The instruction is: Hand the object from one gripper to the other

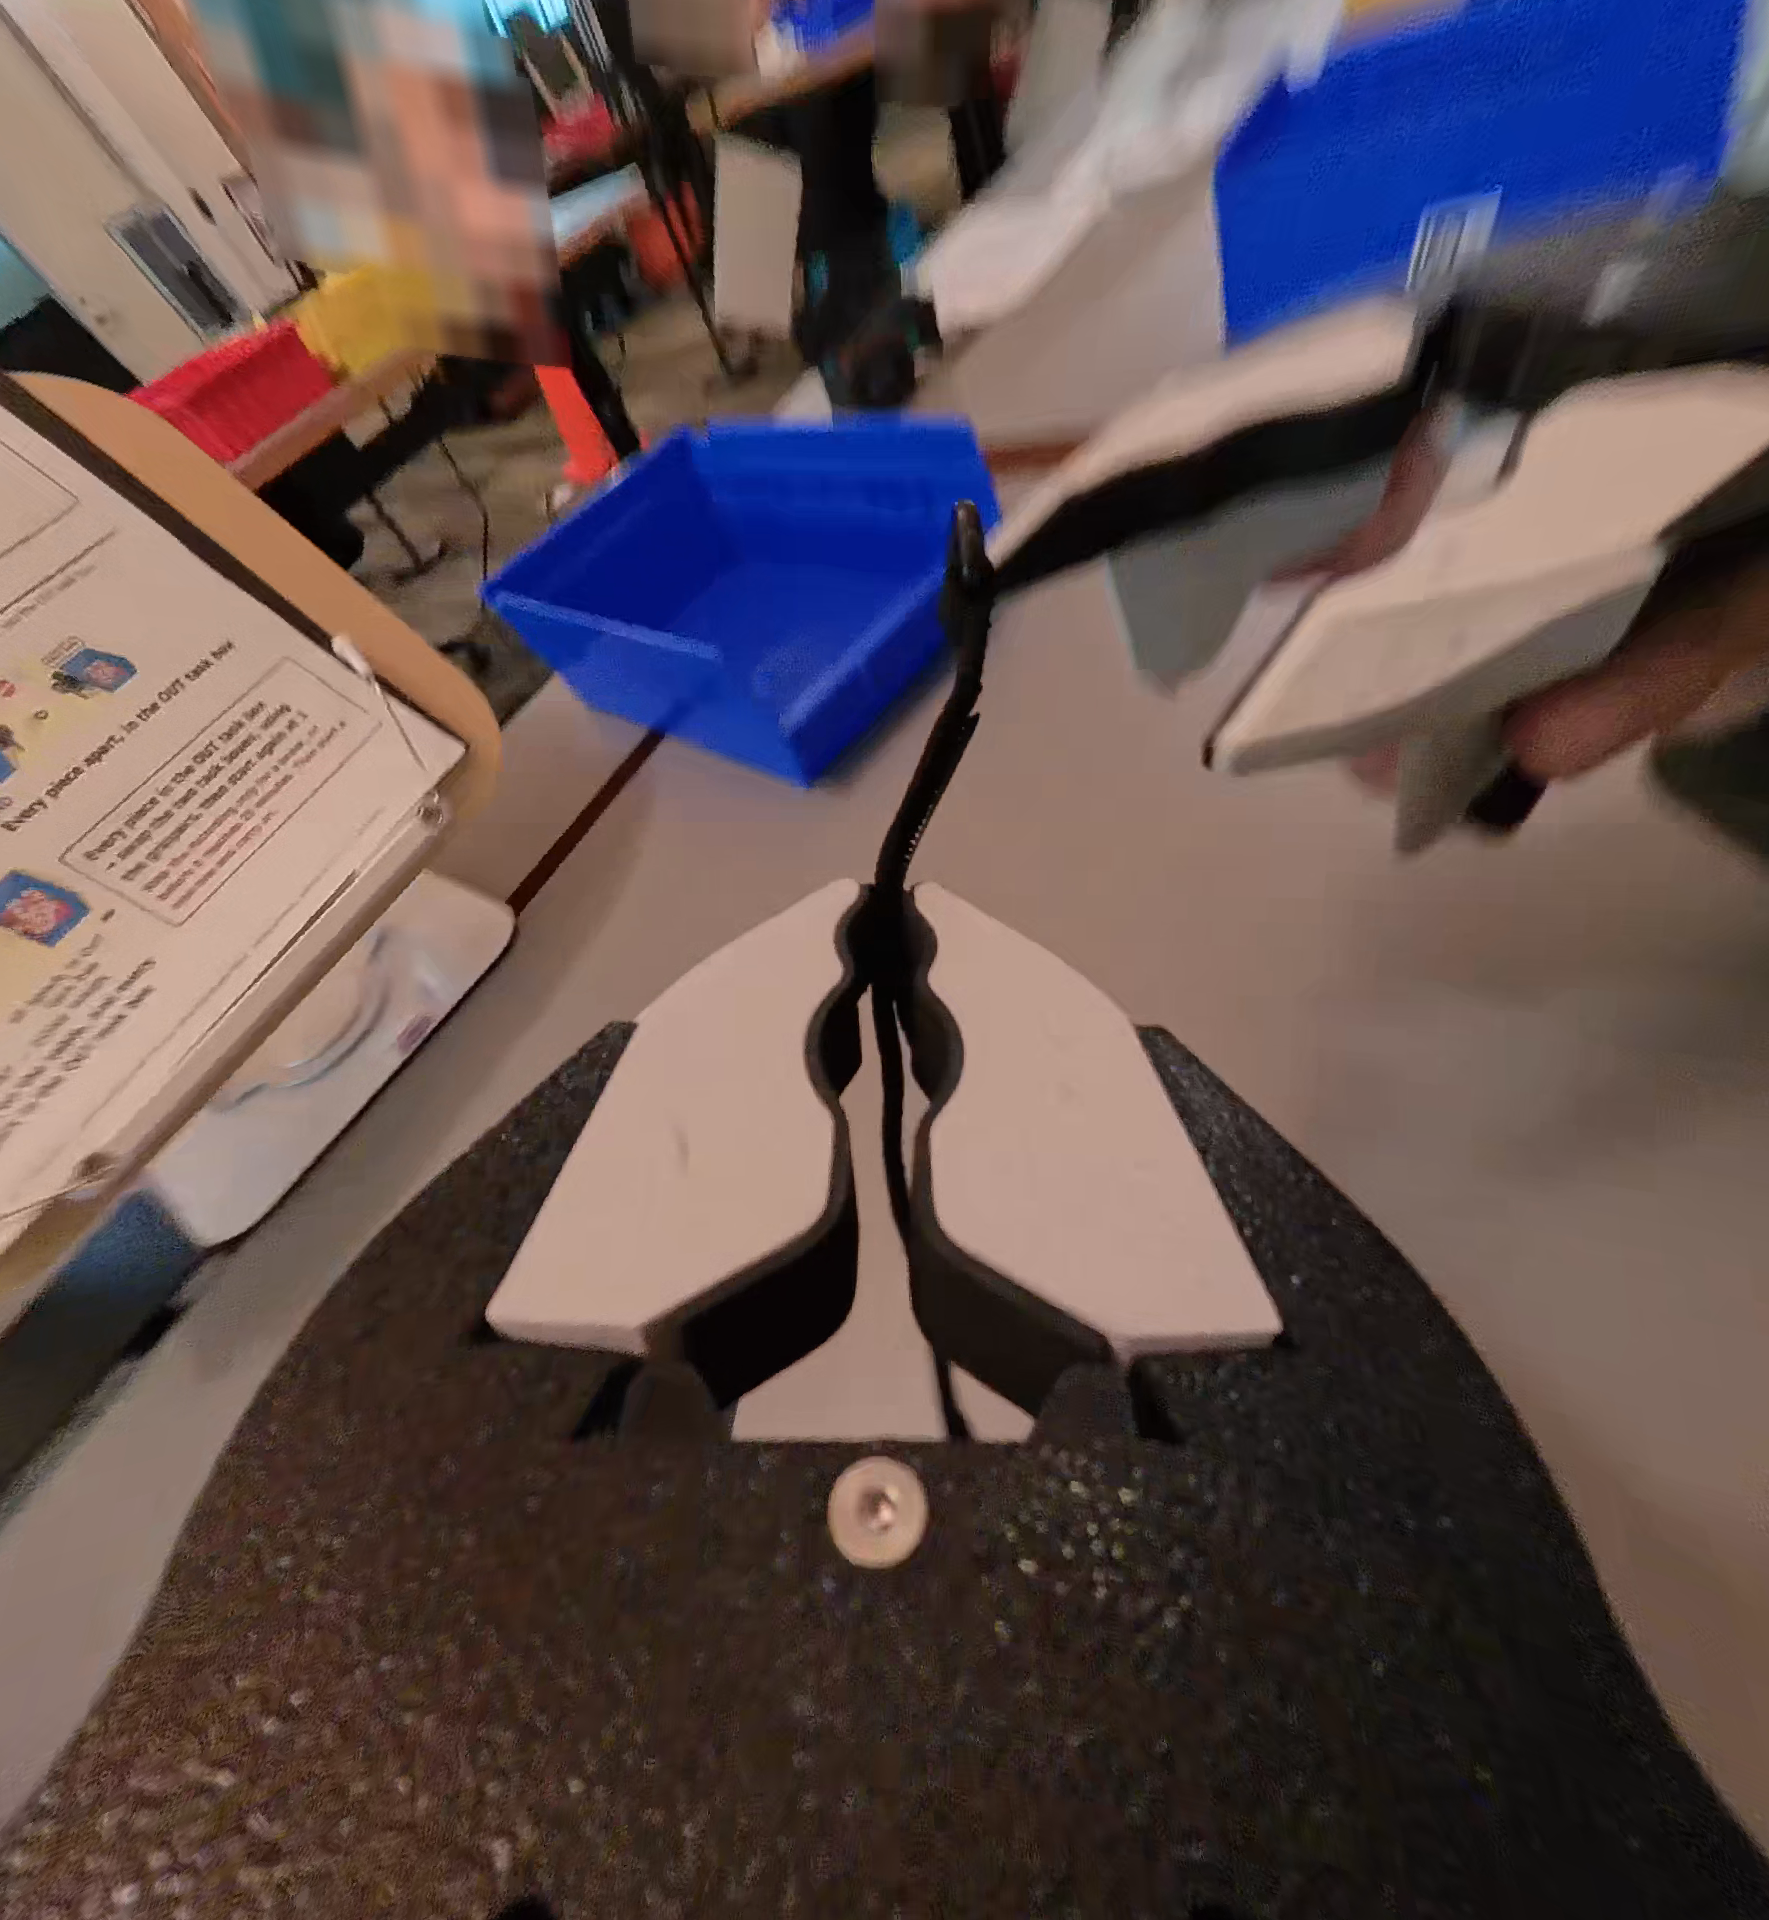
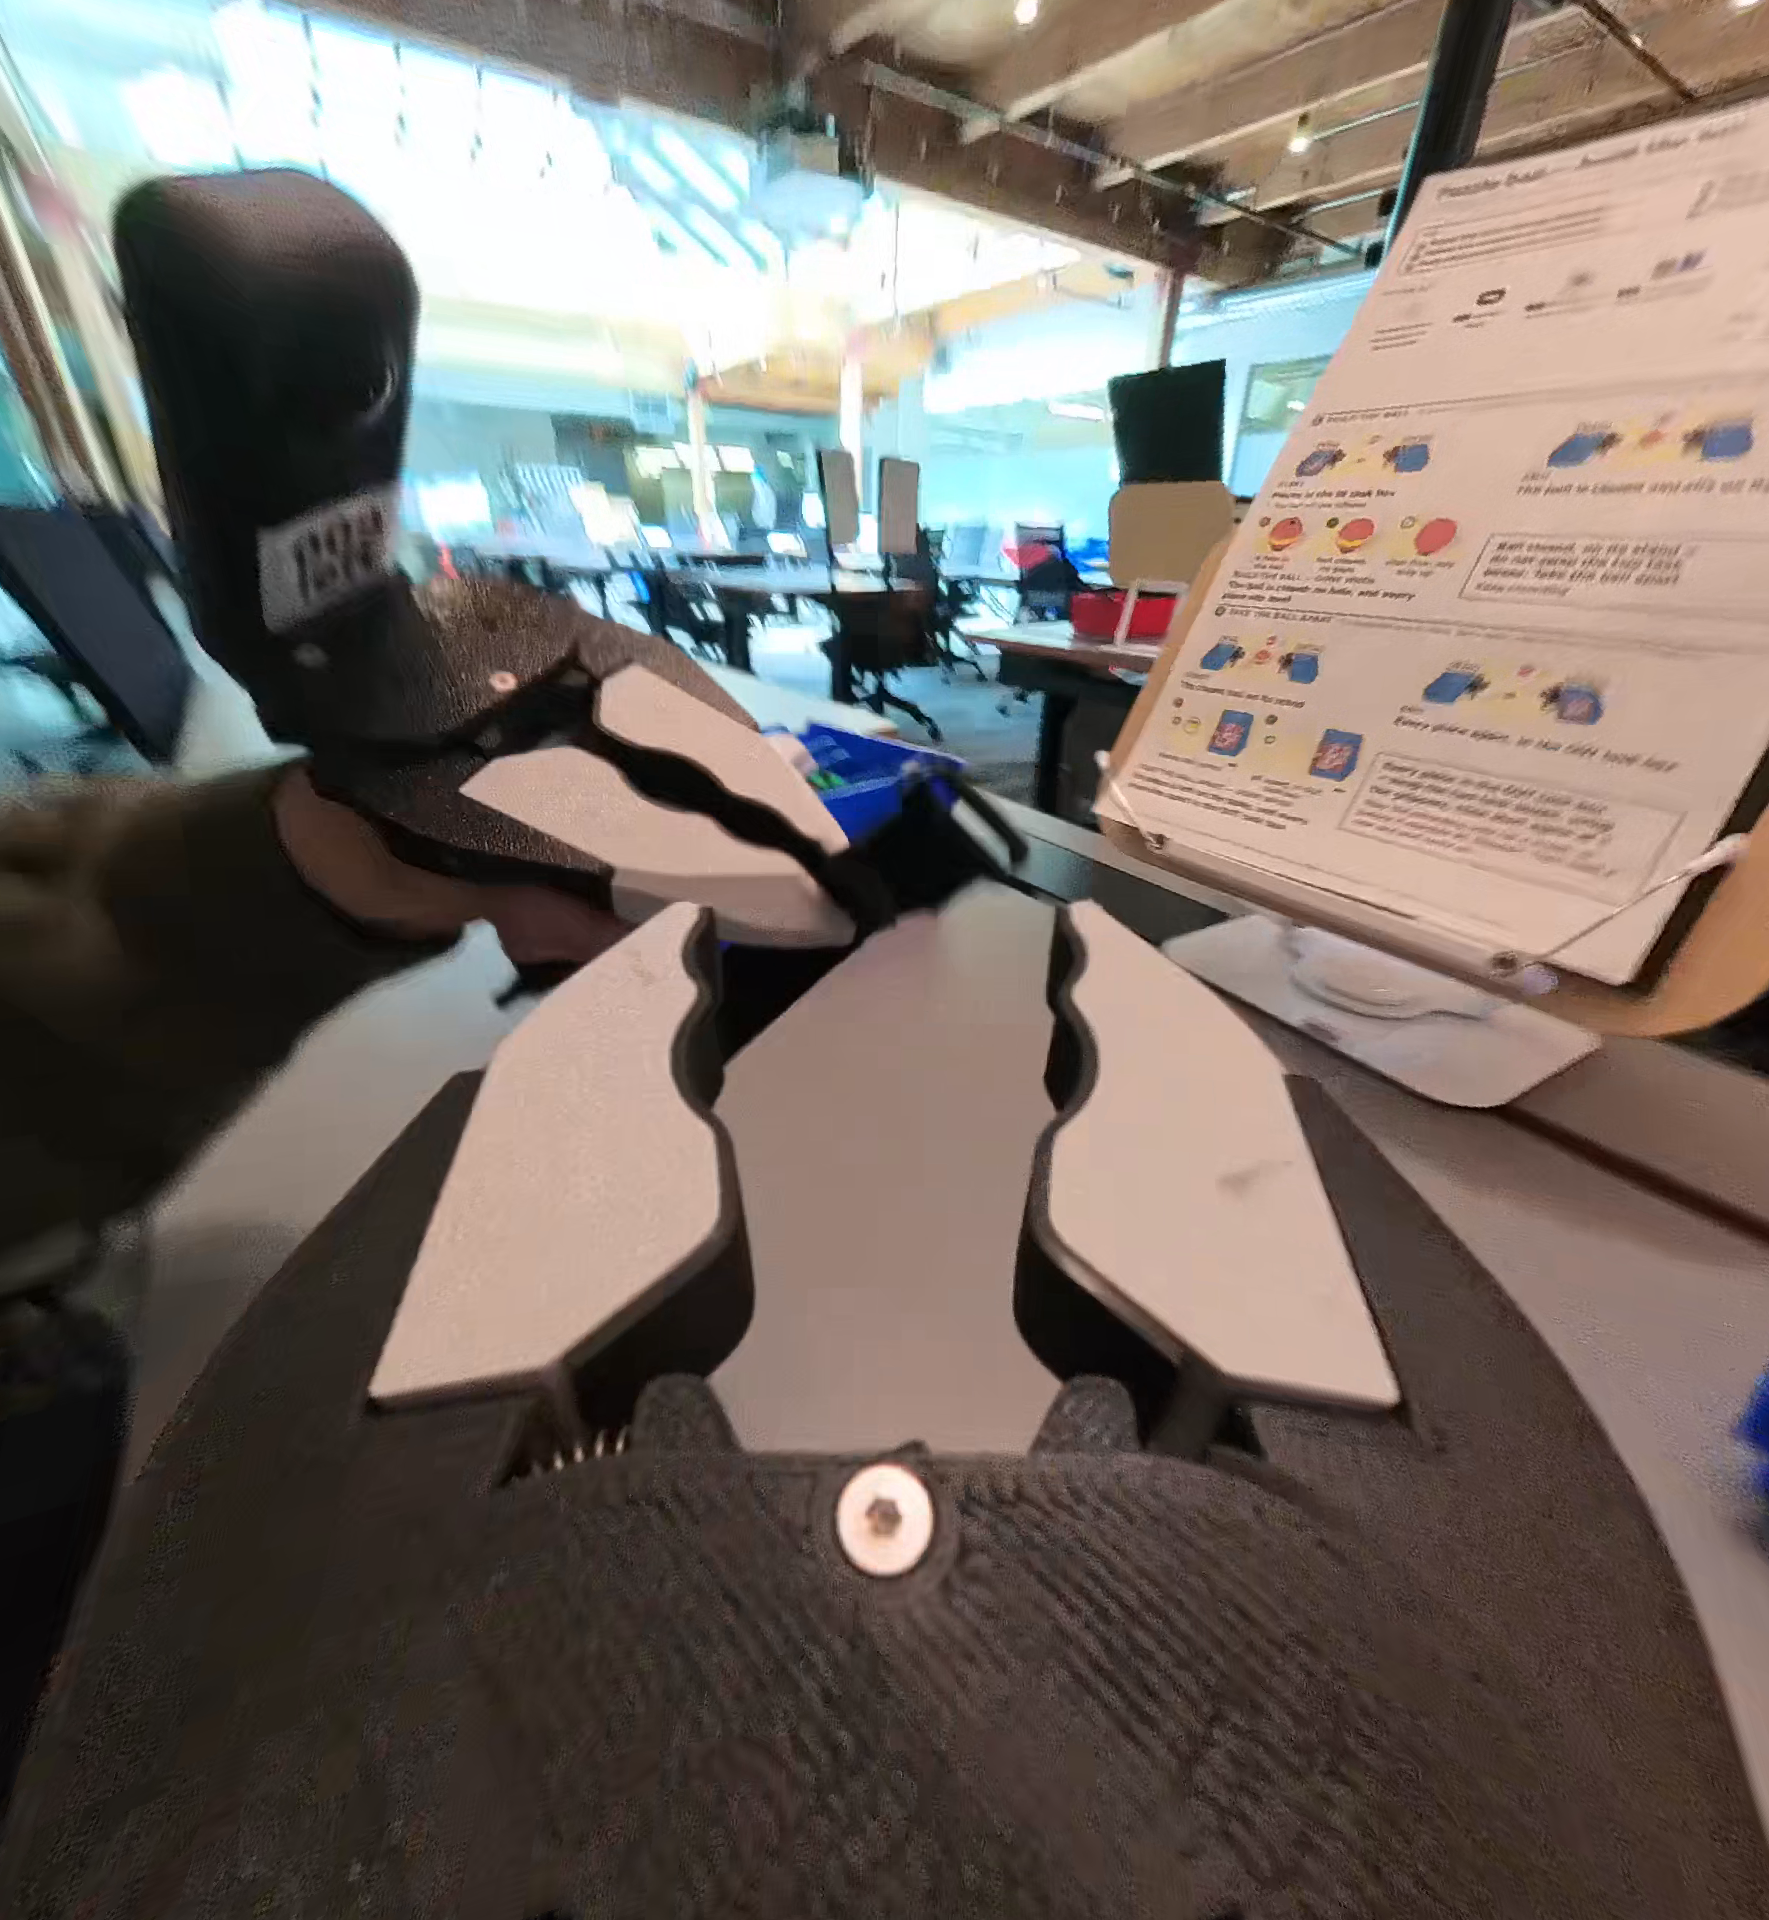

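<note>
Black strap-like object, thin and ridged, stood pinched between the pressed-together fingers of the left claw in the left wrist view, its upper end meeting a fingertip of the right claw, which came in blurred from the right with its fingers spread. Behind: blue bin on the grey tabletop; printed instruction sheet on a tilted stand at left, cut off by the frame. Room beyond blurred.

Right wrist view: right claw spread wide, holding nothing. Left claw crossed in front, gripping the dark object, shape hard to make out. Instruction sheet at right; open office with desks and chairs behind.
</note>
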### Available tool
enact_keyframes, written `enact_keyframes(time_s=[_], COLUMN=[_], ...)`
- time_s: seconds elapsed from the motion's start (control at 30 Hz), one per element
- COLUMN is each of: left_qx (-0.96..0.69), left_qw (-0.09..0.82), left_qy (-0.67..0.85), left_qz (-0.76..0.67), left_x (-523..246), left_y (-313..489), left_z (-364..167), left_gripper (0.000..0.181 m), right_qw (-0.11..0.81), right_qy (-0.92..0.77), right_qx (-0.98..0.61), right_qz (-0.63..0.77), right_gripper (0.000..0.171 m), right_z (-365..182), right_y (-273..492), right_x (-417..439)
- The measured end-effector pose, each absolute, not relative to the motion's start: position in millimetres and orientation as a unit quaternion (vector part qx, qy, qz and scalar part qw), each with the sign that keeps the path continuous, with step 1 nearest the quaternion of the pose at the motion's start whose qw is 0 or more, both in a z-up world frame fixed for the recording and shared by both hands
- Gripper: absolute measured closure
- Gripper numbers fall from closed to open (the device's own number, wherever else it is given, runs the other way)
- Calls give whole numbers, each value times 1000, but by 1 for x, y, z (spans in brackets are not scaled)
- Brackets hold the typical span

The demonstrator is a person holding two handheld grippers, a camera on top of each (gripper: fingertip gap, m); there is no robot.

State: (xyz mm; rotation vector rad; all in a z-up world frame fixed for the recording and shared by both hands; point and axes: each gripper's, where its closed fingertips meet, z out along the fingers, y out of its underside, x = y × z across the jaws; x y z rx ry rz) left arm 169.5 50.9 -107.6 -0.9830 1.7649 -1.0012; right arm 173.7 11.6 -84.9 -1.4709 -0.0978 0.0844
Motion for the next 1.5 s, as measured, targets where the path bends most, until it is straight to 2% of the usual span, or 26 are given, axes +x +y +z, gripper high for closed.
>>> enact_keyframes(time_s=[0.07, 0.17, 0.3, 0.37, 0.43, 0.63, 0.73, 0.8, 0.87, 0.93, 1.07, 1.2, 1.33, 1.5], left_qx=[-395, -374, -366, -365, -368, -370, -379, -387, -398, -403, -413, -421, -413, -409], left_qw=[412, 368, 295, 276, 268, 262, 275, 290, 299, 305, 322, 301, 295, 286], left_qy=[657, 583, 519, 505, 497, 487, 494, 507, 531, 552, 557, 556, 569, 567], left_qz=[-492, -620, -714, -732, -739, -747, -732, -713, -686, -663, -645, -650, -647, -655], left_x=[167, 160, 153, 151, 150, 145, 143, 140, 136, 130, 118, 112, 108, 102], left_y=[48, 40, 36, 36, 37, 45, 48, 50, 53, 55, 64, 65, 63, 67], left_z=[-87, -60, -50, -51, -54, -58, -64, -72, -85, -98, -115, -130, -140, -142], left_gripper=[178, 178, 178, 178, 178, 177, 175, 157, 139, 130, 131, 133, 133, 135], right_qw=[751, 746, 717, 707, 711, 689, 681, 677, 680, 680, 659, 591, 560, 506], right_qy=[-1, 15, -5, -25, -40, -62, -69, -70, -62, -51, 7, 87, 184, 295], right_qx=[-653, -636, -617, -626, -626, -643, -678, -703, -714, -725, -751, -785, -798, -807], right_qz=[99, 196, 325, 328, 317, 327, 268, 206, 154, 94, -46, -162, -124, -81], right_gripper=[107, 113, 131, 142, 166, 166, 166, 166, 166, 166, 166, 166, 166, 167], right_z=[-86, -96, -106, -113, -114, -116, -123, -125, -118, -110, -92, -76, -81, -121], right_y=[14, 24, 36, 39, 40, 38, 41, 39, 33, 23, -3, -20, -14, -4], right_x=[179, 166, 129, 119, 115, 109, 116, 129, 146, 168, 235, 322, 403, 497])
